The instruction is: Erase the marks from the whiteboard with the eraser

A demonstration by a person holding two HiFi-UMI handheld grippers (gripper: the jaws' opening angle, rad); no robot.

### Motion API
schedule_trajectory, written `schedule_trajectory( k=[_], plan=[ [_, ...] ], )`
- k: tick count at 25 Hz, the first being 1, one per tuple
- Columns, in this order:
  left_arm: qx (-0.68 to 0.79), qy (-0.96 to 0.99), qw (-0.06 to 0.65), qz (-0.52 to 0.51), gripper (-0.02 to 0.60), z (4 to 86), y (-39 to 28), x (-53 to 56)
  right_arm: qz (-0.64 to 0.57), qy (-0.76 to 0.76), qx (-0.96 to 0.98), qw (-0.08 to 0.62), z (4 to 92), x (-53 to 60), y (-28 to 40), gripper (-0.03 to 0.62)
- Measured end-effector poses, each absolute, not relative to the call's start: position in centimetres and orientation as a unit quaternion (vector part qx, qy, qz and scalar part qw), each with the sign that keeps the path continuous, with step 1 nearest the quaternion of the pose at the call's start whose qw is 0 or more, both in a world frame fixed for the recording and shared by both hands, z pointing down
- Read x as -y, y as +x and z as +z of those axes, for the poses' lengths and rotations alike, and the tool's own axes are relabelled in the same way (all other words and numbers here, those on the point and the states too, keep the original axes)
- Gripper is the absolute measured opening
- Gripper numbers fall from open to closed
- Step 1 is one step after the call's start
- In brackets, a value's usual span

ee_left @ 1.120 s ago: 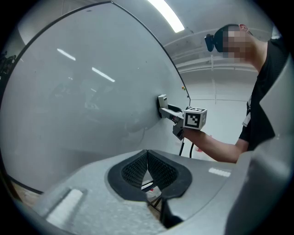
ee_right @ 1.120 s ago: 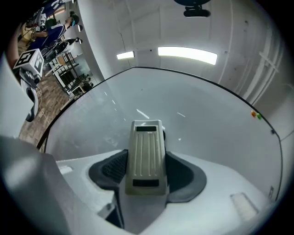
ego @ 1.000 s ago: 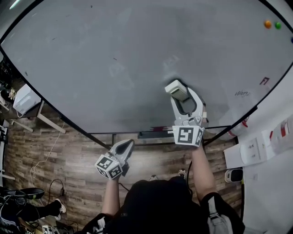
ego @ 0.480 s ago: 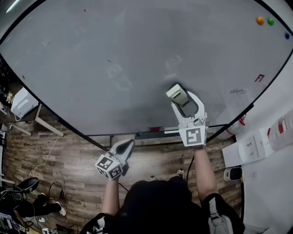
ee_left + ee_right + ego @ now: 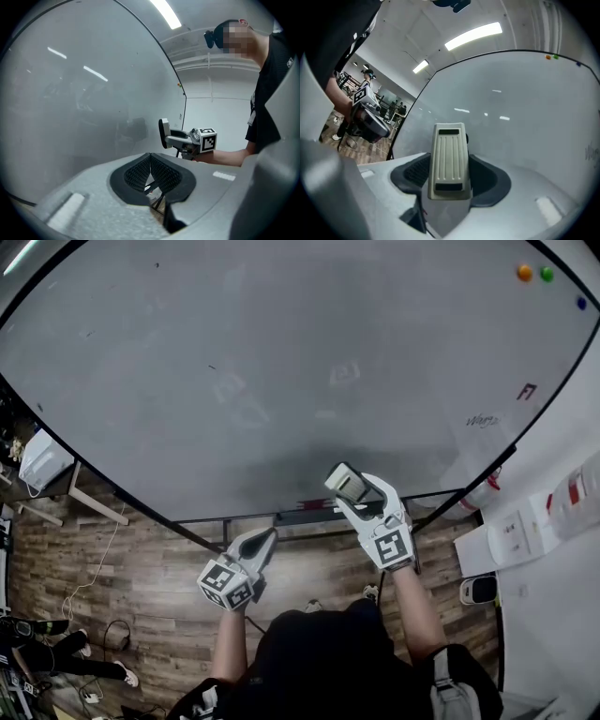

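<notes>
The whiteboard (image 5: 281,352) fills the upper head view and carries faint ghost marks (image 5: 230,390), a small red mark (image 5: 527,391) and a scribble (image 5: 483,420) at its right. My right gripper (image 5: 354,489) is shut on the beige ribbed eraser (image 5: 345,483), held near the board's lower edge. In the right gripper view the eraser (image 5: 449,150) stands between the jaws of the right gripper (image 5: 450,177), facing the whiteboard (image 5: 515,108). My left gripper (image 5: 265,538) hangs lower left, shut and empty; its pads (image 5: 140,171) meet. The left gripper view shows the eraser (image 5: 164,133) from the side.
Orange (image 5: 524,273), green (image 5: 547,274) and blue (image 5: 581,303) magnets sit at the board's top right. A marker tray (image 5: 314,514) runs under the board. A white box (image 5: 37,460) stands at left, wall sockets (image 5: 514,538) at right, wood floor (image 5: 141,577) below.
The right gripper has carried the eraser down and a little left, from mid-board to near the lower edge. The left gripper has barely moved.
</notes>
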State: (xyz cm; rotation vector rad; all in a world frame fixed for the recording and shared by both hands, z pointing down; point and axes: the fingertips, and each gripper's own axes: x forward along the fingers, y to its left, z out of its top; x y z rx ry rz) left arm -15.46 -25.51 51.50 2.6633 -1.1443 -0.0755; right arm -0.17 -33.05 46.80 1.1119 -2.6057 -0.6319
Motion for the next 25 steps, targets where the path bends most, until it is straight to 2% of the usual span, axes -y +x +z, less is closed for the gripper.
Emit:
schedule_trajectory(
  k=[12, 25],
  plan=[
    [0.388, 0.913, 0.125, -0.012, 0.012, 52.7, -15.0, 25.4, -0.092, 0.332, 0.932, 0.116, 54.2, 28.5, -0.7, 0.259],
    [0.388, 0.911, 0.139, -0.018, 0.012, 53.4, -15.0, 25.1, -0.074, 0.318, 0.938, 0.114, 55.7, 27.5, -0.8, 0.259]
  ],
)
